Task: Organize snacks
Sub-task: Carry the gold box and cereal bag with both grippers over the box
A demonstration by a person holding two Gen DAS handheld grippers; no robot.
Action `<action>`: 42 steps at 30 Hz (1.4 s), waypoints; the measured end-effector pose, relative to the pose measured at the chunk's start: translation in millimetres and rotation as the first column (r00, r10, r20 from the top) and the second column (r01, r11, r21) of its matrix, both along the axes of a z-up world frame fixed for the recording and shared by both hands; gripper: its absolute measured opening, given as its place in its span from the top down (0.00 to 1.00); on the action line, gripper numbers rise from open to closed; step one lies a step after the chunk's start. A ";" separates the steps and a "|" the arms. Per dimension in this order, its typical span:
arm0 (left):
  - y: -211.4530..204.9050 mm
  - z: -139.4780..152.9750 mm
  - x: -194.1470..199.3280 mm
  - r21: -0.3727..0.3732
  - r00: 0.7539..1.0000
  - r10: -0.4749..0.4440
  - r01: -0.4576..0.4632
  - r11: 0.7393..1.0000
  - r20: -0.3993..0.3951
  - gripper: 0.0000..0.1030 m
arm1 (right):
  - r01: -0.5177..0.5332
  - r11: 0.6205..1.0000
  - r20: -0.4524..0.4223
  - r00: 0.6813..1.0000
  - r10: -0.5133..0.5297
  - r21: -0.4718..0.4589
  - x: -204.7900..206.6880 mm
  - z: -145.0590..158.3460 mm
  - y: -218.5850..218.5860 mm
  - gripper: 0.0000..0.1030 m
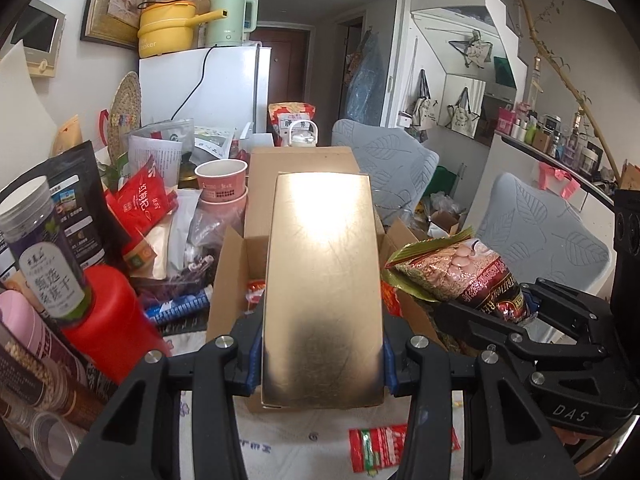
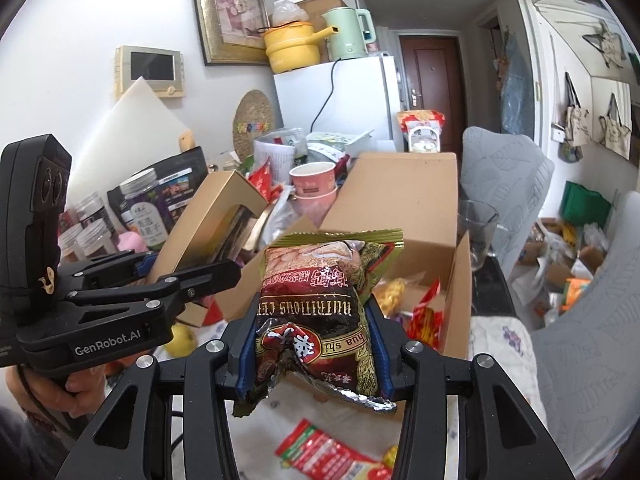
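Note:
My left gripper (image 1: 322, 354) is shut on a shiny gold box (image 1: 324, 280), lifted above the table in front of an open cardboard box (image 1: 230, 276). My right gripper (image 2: 314, 354) is shut on a red and gold cereal bag (image 2: 320, 300), held over the same cardboard box (image 2: 400, 216), which holds several snack packets. In the left wrist view the cereal bag (image 1: 460, 272) and the right gripper (image 1: 520, 316) show at the right. In the right wrist view the gold box (image 2: 208, 224) and the left gripper (image 2: 160, 276) show at the left.
A red snack packet (image 1: 392, 448) lies on the white cloth below. At the left stand jars, a red container (image 1: 112, 320), pouches and pink paper cups (image 1: 222, 184). A taller closed carton (image 1: 304, 164), a white fridge (image 1: 208, 84) and grey chairs (image 1: 544, 236) lie behind. A glass (image 2: 478, 232) stands right of the box.

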State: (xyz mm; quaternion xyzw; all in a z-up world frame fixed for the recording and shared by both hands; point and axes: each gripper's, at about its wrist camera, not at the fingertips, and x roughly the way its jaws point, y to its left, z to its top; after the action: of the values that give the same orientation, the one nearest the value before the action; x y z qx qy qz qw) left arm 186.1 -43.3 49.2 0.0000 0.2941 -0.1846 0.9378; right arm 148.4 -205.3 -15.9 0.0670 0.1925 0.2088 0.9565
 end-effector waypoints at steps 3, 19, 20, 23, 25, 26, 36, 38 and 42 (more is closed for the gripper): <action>-2.7 -0.3 19.6 0.003 1.000 0.013 -0.013 1.000 0.001 0.57 | 0.011 1.000 0.001 1.000 -0.011 -0.003 17.6 1.6 -1.0 0.56; -19.7 -8.4 97.9 0.009 0.998 0.058 -0.058 0.998 0.003 0.57 | 0.051 0.999 -0.008 0.999 -0.051 0.010 96.8 10.0 -7.9 0.56; -20.3 -12.3 101.6 0.018 0.998 0.068 -0.067 0.998 -0.002 0.57 | 0.050 0.999 -0.018 0.999 -0.050 0.008 101.5 8.4 -7.6 0.56; -18.5 -24.5 111.0 0.028 0.996 0.081 -0.080 0.996 -0.028 0.57 | 0.054 0.999 -0.051 0.997 -0.054 0.001 113.9 1.1 -6.2 0.56; -17.4 -33.8 117.0 0.037 0.994 0.093 -0.091 0.995 -0.048 0.57 | 0.060 0.998 -0.071 0.996 -0.060 -0.010 120.4 -5.1 -4.6 0.56; -16.3 -37.9 119.4 0.037 0.994 0.096 -0.094 0.995 -0.059 0.57 | 0.062 0.998 -0.083 0.995 -0.063 -0.017 123.8 -9.0 -3.8 0.56; -16.9 -69.6 138.8 0.100 0.984 0.119 -0.106 0.989 -0.134 0.57 | 0.066 0.997 -0.158 0.985 -0.069 -0.027 145.1 -32.6 -3.4 0.56; -18.5 -75.3 142.1 0.115 0.981 0.119 -0.102 0.988 -0.151 0.57 | 0.063 0.997 -0.170 0.983 -0.067 -0.033 147.9 -35.7 -2.0 0.56; -25.2 -86.4 146.1 0.151 0.975 0.120 -0.092 0.984 -0.185 0.57 | 0.078 0.995 -0.206 0.974 -0.090 -0.063 157.3 -45.4 1.8 0.56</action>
State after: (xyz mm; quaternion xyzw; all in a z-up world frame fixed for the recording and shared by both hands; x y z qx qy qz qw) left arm 332.2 -68.5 -37.2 0.0328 0.3959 -0.1120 0.9108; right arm 305.7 -203.5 -61.3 0.0707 0.2945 0.1547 0.9404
